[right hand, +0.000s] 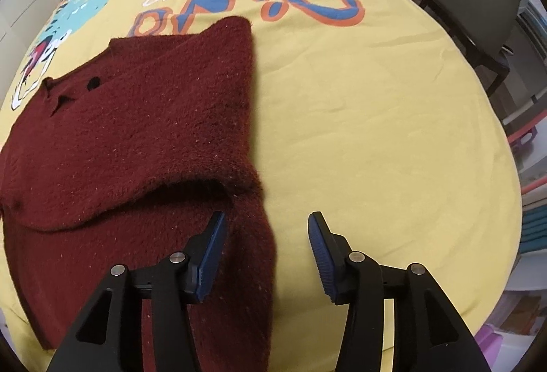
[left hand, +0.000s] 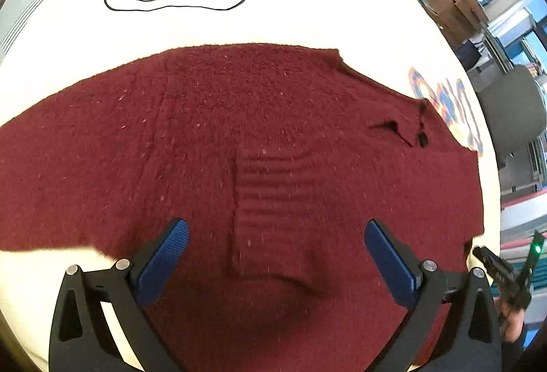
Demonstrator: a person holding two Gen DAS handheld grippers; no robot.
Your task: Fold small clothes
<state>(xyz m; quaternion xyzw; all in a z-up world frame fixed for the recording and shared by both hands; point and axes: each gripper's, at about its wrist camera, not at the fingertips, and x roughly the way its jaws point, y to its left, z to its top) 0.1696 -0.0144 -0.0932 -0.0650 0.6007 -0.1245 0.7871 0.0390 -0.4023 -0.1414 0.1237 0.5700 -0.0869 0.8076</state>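
Dark red knit sweater (right hand: 136,139) is lying flat on the surface, over a yellow dinosaur-print cloth (right hand: 376,119), one sleeve already lying folded across the body. Left gripper (left hand: 275,256) is hovering above the sweater's middle, jaws spread wide, gripping nothing. Right gripper (right hand: 266,252) is straddling the sweater's right edge, jaws wide apart and empty. Looks like mid-fold; next move probably needs pinching that edge and carrying it across.

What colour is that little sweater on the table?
The sweater is dark red, a plain fuzzy maroon knit. It shows best in the right wrist view.
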